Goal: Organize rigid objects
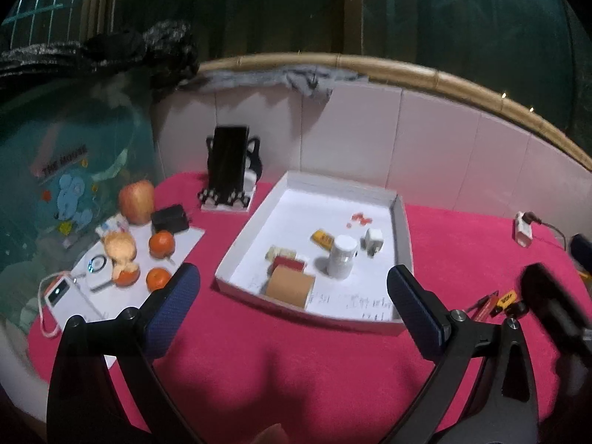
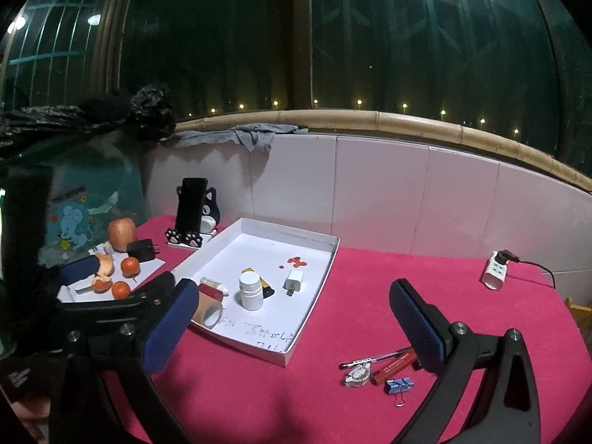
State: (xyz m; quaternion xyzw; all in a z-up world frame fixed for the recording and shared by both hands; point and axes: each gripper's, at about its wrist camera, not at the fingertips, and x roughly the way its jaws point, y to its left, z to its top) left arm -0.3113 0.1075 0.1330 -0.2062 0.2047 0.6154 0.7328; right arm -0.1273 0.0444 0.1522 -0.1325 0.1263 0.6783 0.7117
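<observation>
A white shallow tray (image 1: 303, 207) (image 2: 259, 248) lies on the pink cloth. It holds a white bottle (image 1: 342, 255) (image 2: 251, 290), a white charger plug (image 1: 373, 240) (image 2: 294, 281), a yellow item (image 1: 323, 238), a red box (image 1: 288, 263) and a cardboard tape roll (image 1: 290, 285) (image 2: 209, 310). Pens (image 2: 381, 360), a blue binder clip (image 2: 399, 385) and a small charm (image 2: 357, 373) lie on the cloth under my right gripper (image 2: 296, 320), which is open and empty. My left gripper (image 1: 296, 299) (image 2: 122, 277) hangs open and empty before the tray's near left corner.
On white paper left of the tray are oranges (image 1: 161, 244), peel, an apple (image 1: 136, 201), a black adapter (image 1: 170, 218) and a power bank (image 1: 64, 298). A phone on a cat stand (image 1: 227, 164) stands behind. A power strip (image 2: 495, 268) lies far right. A tiled wall backs the table.
</observation>
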